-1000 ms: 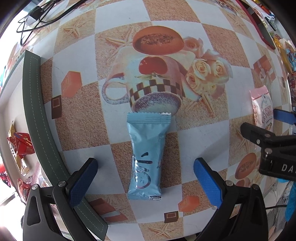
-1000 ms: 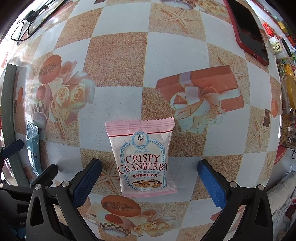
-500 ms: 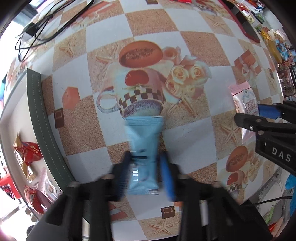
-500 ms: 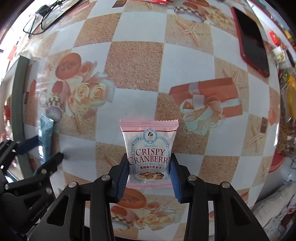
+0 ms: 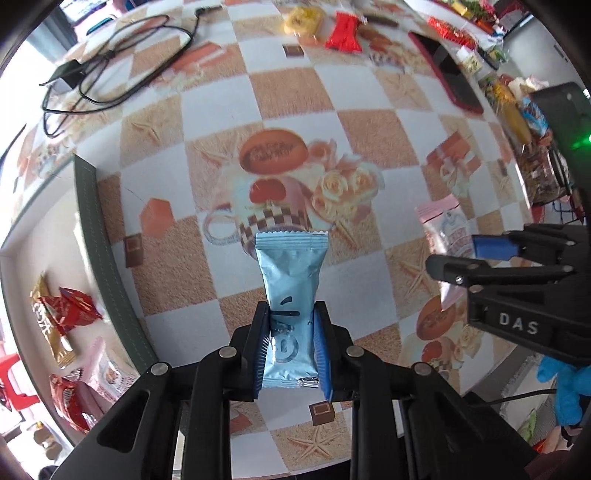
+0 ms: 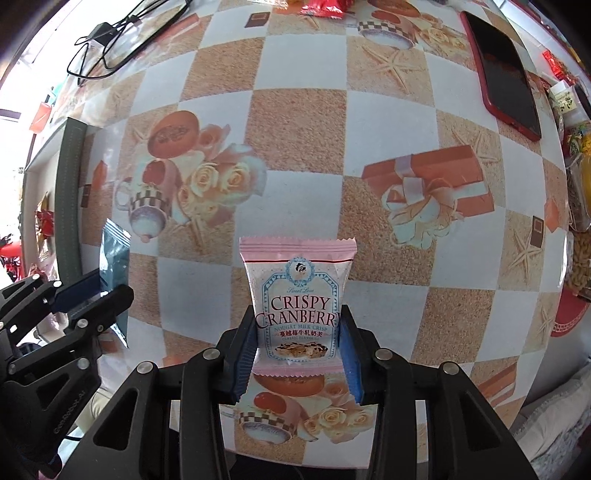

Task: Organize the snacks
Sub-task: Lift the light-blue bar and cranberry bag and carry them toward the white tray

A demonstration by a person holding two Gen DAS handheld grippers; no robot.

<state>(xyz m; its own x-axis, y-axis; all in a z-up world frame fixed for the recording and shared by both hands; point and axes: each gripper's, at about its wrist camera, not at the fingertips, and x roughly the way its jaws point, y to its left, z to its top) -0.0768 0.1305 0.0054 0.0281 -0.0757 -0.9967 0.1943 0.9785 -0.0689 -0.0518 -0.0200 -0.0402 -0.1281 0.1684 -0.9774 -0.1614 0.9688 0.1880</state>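
My left gripper [image 5: 291,332] is shut on a light blue snack packet [image 5: 291,280] and holds it lifted above the patterned tablecloth. My right gripper [image 6: 297,332] is shut on a pink "Crispy Cranberry" packet [image 6: 297,291], also raised off the table. The right gripper shows at the right of the left wrist view [image 5: 517,266] with the pink packet [image 5: 443,229] in it. The left gripper shows at the left of the right wrist view [image 6: 74,299] with the blue packet [image 6: 114,254].
A green-edged box [image 5: 99,258] at the left table edge holds several red, gold and pink snack packets [image 5: 70,302]. A red-cased phone [image 6: 506,74] lies far right. Black cables [image 5: 92,74] lie far left. More snacks [image 5: 340,29] sit at the far edge.
Both grippers closed from wide open onto their packets, the left on the blue one, the right on the pink one, and lifted them off the table.
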